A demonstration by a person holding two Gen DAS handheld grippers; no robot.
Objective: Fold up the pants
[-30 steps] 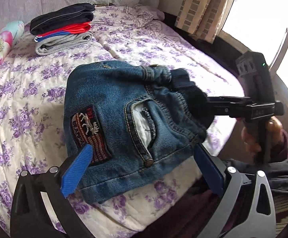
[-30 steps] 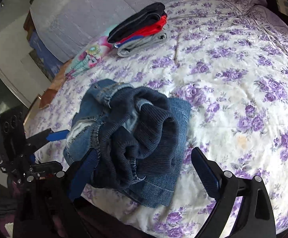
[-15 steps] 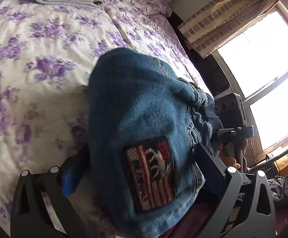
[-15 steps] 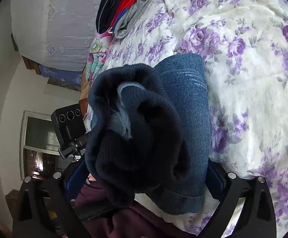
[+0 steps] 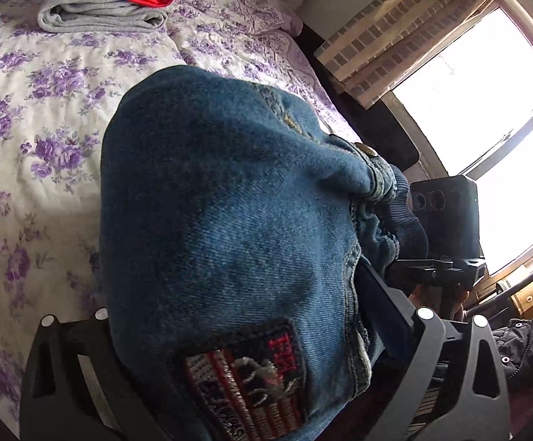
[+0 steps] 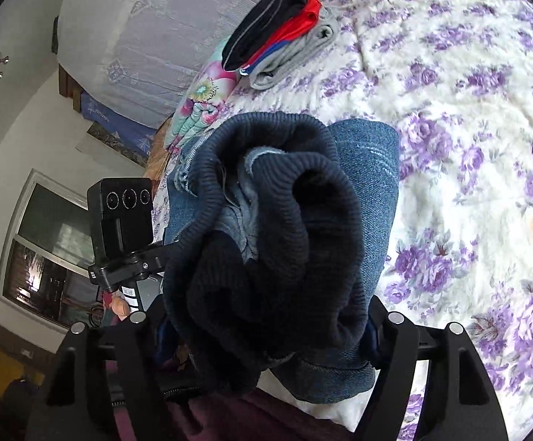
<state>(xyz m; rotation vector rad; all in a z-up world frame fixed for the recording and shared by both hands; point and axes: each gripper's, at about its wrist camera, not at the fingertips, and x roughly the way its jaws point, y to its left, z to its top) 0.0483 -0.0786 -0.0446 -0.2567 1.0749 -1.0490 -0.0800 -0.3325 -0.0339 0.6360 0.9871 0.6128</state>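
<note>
Near the bed's [image 5: 46, 117] edge, each hand-held gripper, left [image 5: 237, 334] and right [image 6: 266, 316], is clamping the folded jeans [image 5: 229, 213]. Thick denim is looking heavy and floppy, so gripping opposite ends seems wise.

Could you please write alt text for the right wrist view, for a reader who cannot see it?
Folded jeans with a dark ribbed waistband fill the right gripper, above a purple-flowered bedspread. A stack of folded clothes lies farther back; the left gripper is at left.
</note>
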